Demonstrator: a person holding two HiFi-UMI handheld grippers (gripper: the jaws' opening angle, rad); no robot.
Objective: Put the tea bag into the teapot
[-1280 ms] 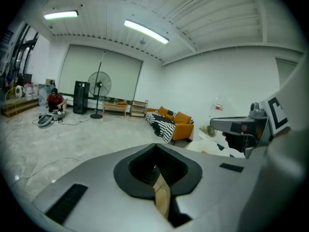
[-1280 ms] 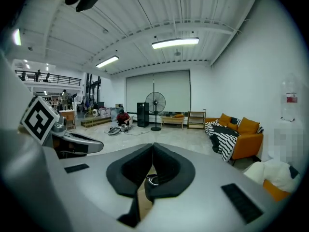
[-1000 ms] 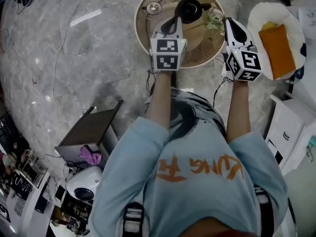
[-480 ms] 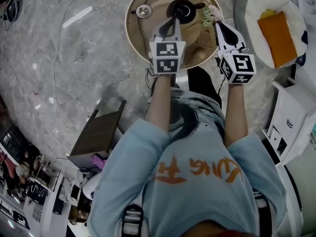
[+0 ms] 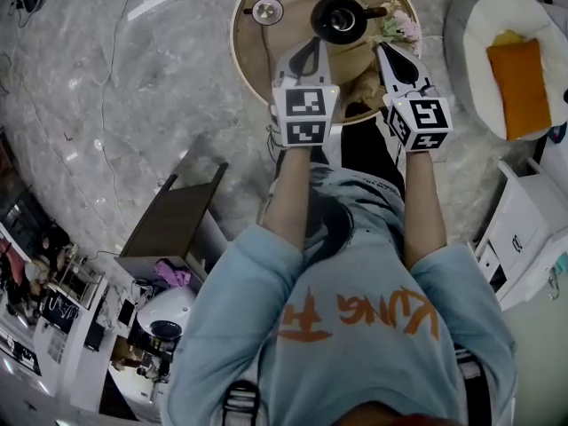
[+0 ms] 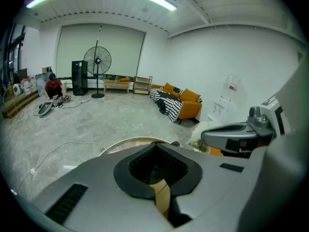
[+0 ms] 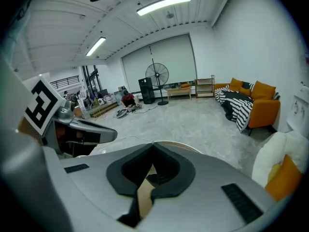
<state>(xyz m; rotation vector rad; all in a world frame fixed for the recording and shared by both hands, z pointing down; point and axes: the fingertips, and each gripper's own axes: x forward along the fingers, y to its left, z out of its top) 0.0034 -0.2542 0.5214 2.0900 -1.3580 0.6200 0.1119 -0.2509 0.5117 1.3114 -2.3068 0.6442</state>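
Observation:
A black teapot (image 5: 340, 18) stands open on the round wooden table (image 5: 251, 50), and its small lid (image 5: 265, 10) lies to its left. I cannot make out a tea bag in any view. My left gripper (image 5: 310, 50) hovers just in front of the teapot, jaws shut and empty. My right gripper (image 5: 383, 53) hangs to the teapot's right, near a bunch of flowers (image 5: 400, 27), also shut and empty. In the left gripper view the jaws (image 6: 157, 147) meet over the table rim (image 6: 126, 142). The right gripper view shows its own jaws (image 7: 153, 150) closed the same way.
A white cushion (image 5: 477, 27) with an orange pillow (image 5: 519, 76) lies on the floor at the right. A dark stool (image 5: 171, 226) stands at my left, white drawers (image 5: 531, 229) at my right. Cables cross the marble floor. A fan (image 6: 97, 62) and orange sofa (image 6: 187, 99) stand far off.
Both grippers stayed shut in front of the teapot. The right gripper drifted a little left, closer to the table's edge and the left gripper. The head view shifted slightly.

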